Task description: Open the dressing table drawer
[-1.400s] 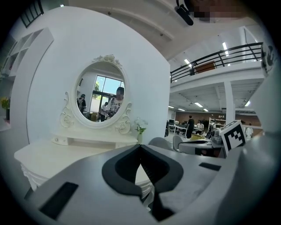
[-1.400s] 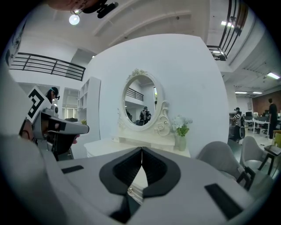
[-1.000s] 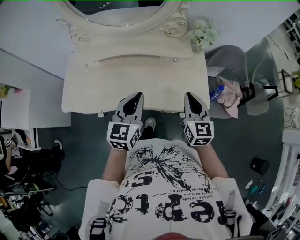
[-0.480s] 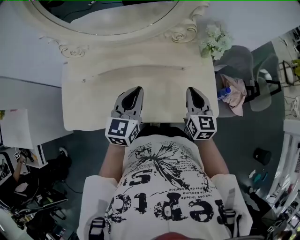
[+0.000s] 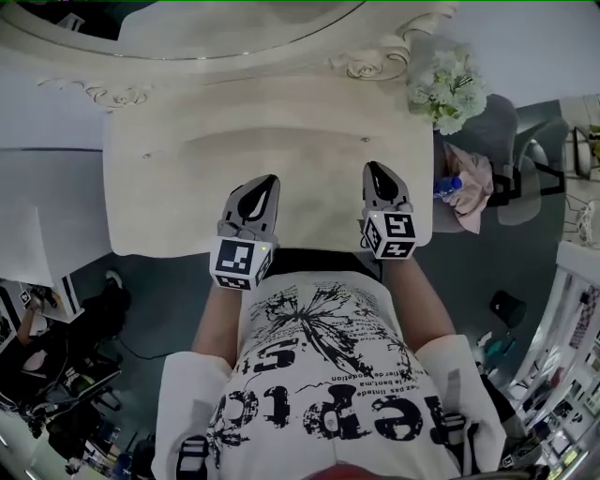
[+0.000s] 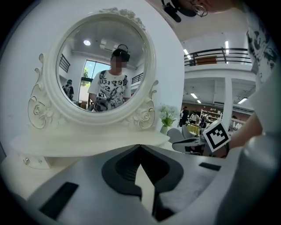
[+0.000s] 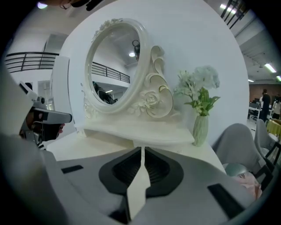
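Note:
The cream dressing table (image 5: 178, 202) fills the upper head view, its oval mirror (image 5: 187, 23) at the back. Small knobs (image 5: 145, 156) (image 5: 366, 140) show on its raised tier, one also in the left gripper view (image 6: 27, 161). The front under the top is hidden. My left gripper (image 5: 267, 180) hovers over the top near the front edge, shut and empty; its tips meet (image 6: 139, 146). My right gripper (image 5: 373, 167) sits beside it over the right half. Its jaws are just starting to open, tips still almost touching (image 7: 142, 150), with nothing between them.
A pale vase of white flowers (image 5: 448, 89) (image 7: 199, 127) stands at the table's back right corner. A grey chair (image 5: 502, 131) with pink cloth and a blue bottle (image 5: 448, 185) is right of the table. A white wall panel (image 5: 37, 244) stands at the left.
Both grippers have moved forward from the table's front edge to over its top and have sunk lower. The table has come closer, and its front face has gone out of sight.

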The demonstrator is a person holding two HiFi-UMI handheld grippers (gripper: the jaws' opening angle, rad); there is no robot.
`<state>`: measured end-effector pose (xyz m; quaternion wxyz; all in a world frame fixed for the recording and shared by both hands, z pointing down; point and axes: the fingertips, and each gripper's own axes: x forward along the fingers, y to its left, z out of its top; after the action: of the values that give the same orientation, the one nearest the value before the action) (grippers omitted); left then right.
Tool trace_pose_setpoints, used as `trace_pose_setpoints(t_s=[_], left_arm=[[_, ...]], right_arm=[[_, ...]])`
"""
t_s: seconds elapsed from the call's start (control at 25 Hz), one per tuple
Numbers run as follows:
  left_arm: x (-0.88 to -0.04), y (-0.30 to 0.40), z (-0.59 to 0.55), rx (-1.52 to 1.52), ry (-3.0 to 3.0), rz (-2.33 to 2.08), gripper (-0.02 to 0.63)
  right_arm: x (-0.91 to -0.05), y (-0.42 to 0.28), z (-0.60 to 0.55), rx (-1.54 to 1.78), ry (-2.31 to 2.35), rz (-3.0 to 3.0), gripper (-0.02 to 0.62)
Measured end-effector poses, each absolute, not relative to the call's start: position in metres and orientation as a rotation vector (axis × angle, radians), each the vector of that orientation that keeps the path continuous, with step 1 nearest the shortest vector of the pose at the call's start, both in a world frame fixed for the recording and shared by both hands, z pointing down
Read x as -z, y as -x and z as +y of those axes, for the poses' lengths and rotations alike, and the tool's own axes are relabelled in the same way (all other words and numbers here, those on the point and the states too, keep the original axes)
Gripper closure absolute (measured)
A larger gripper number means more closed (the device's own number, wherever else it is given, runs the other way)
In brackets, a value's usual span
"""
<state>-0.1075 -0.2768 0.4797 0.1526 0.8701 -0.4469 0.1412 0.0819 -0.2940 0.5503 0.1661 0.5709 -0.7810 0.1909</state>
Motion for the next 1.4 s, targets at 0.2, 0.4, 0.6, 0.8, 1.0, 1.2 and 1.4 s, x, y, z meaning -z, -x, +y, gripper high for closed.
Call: trace_pose_setpoints(t_s=[0.2,0.4,0.6,0.8,1.0,1.2,1.4], left_arm=[[-0.499,0.099,-0.287,-0.376,-2.440,-1.297,0.598],[-0.510,0.100,-0.287,-0.376,-2.394,-1.326,0.598],[-0.516,0.096,-0.280,-0.403,-2.376,-1.329,0.598],[-0.515,0.094,-0.274,-0.408,-2.367,-1.339,0.598],[-0.515,0.093,-0.265,-0.412,-2.364,-1.330,0.598],[-0.516,0.096,-0.262,-0.415,-2.356,-1.334,0.598],[-0.512,0.095,-0.264,-0.410,-2.369,-1.337,0.598]], right_arm=[[-0.592,-0.091,-0.317,-0.627,-1.561,-2.178,0.501],[-0.613,-0.091,-0.340,-0.662,-1.548,-2.148,0.472],[-0.621,-0.097,-0.353,-0.687,-1.588,-2.106,0.472],[-0.625,-0.098,-0.358,-0.721,-1.606,-2.100,0.472],[-0.626,-0.097,-0.364,-0.754,-1.628,-2.068,0.485],[-0.627,-0.096,-0.360,-0.743,-1.627,-2.042,0.486],[-0.628,-0.098,-0.344,-0.722,-1.623,-2.043,0.486]])
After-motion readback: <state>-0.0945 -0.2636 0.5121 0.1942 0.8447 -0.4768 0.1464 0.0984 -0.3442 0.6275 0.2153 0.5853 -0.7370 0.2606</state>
